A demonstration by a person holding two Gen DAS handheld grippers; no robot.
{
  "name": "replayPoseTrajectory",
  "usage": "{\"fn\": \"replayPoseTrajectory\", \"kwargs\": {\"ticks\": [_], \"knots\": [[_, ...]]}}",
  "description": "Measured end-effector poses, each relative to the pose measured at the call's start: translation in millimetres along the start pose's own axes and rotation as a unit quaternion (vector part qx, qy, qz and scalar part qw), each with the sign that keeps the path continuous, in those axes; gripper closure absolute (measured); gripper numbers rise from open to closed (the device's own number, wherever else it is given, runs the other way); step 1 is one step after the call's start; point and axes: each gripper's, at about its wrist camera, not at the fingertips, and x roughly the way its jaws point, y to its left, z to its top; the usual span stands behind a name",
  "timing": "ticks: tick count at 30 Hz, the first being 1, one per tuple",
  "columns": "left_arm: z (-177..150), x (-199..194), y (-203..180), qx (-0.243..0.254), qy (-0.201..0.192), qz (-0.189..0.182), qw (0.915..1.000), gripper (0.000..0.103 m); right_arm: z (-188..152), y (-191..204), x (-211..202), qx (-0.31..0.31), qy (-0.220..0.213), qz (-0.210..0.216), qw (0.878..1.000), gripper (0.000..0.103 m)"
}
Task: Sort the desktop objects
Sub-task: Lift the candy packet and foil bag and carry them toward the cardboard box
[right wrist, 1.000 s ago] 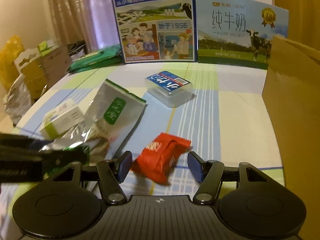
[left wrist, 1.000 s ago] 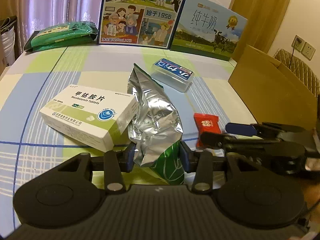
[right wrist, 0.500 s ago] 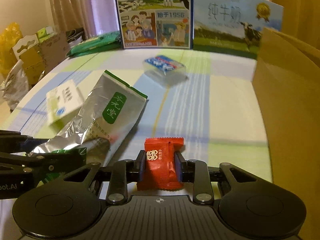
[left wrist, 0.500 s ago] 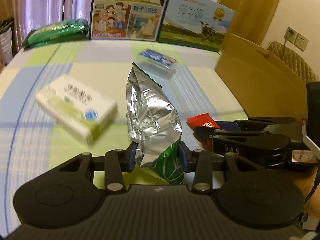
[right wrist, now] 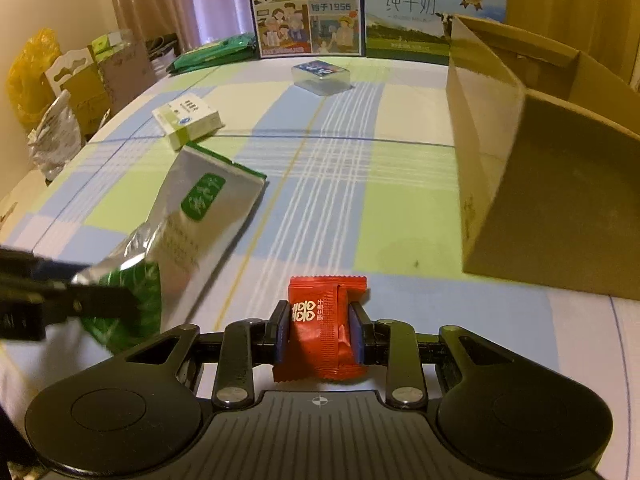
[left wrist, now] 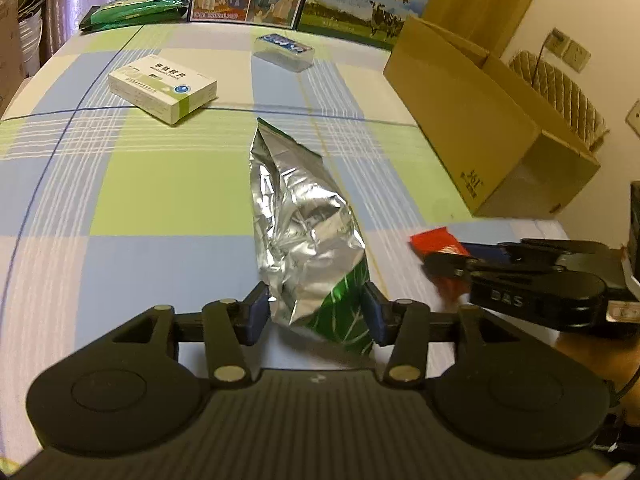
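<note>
Both hand-held grippers level, clamped: left hand-held gripper (left wrist: 316, 312), right hand-held gripper (right wrist: 320, 334).

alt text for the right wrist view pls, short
The right hand-held gripper is shut on a red candy packet above a checked tablecloth. A silver-green foil pouch is at left, an open cardboard box at right.

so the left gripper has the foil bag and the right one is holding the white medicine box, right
Not quite. The left gripper does hold the foil bag, but the right gripper is shut on a red candy packet, as the right wrist view shows. The white medicine box lies on the table.
</note>
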Motion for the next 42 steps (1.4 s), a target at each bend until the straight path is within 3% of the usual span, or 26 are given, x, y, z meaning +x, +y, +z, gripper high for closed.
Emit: {"fn": "replayPoseTrajectory", "kwargs": {"ticks": [2,5,8,18,29,31,33,38,42], "knots": [[5.7,-3.3,3.7,0.001,0.003,0.004,1.0000,0.049,-2.7,0.1,-2.7,-0.001,0.000,0.001,1.000,0.070],[18.4,-1.9,9.7,0.000,0.013,-0.004,0.9999,0.038,-3.4,1.3,-5.3,-0.003,-0.008,-0.007,1.000,0.052],[30.7,8.6,11.8,0.004,0.026,-0.012,0.9996,0.032,-5.2,3.4,-5.0,-0.006,-0.009,-0.007,1.000,0.049],[56.3,52.1,11.9,0.039,0.070,-0.019,0.9966,0.032,-13.1,2.8,2.5,-0.025,-0.010,-0.005,1.000,0.049],[55.3,69.7,-3.8,0.094,0.096,0.011,0.9909,0.035,-13.1,4.1,3.9,-0.028,-0.013,-0.008,0.999,0.050],[55.1,67.7,-4.9,0.097,0.094,0.006,0.9908,0.047,-13.1,4.7,2.9,-0.030,-0.012,-0.010,0.999,0.053],[52.1,63.5,-10.1,0.109,0.090,0.010,0.9899,0.050,-13.3,5.1,1.5,-0.031,-0.011,-0.013,0.999,0.061],[46.0,60.0,-11.8,0.105,0.098,-0.001,0.9896,0.049,-13.7,5.6,1.7,-0.038,-0.011,-0.015,0.999,0.069],[47.0,64.4,-10.0,0.105,0.103,0.004,0.9892,0.039,-14.8,9.1,2.0,-0.046,-0.014,-0.017,0.999,0.073]]}}
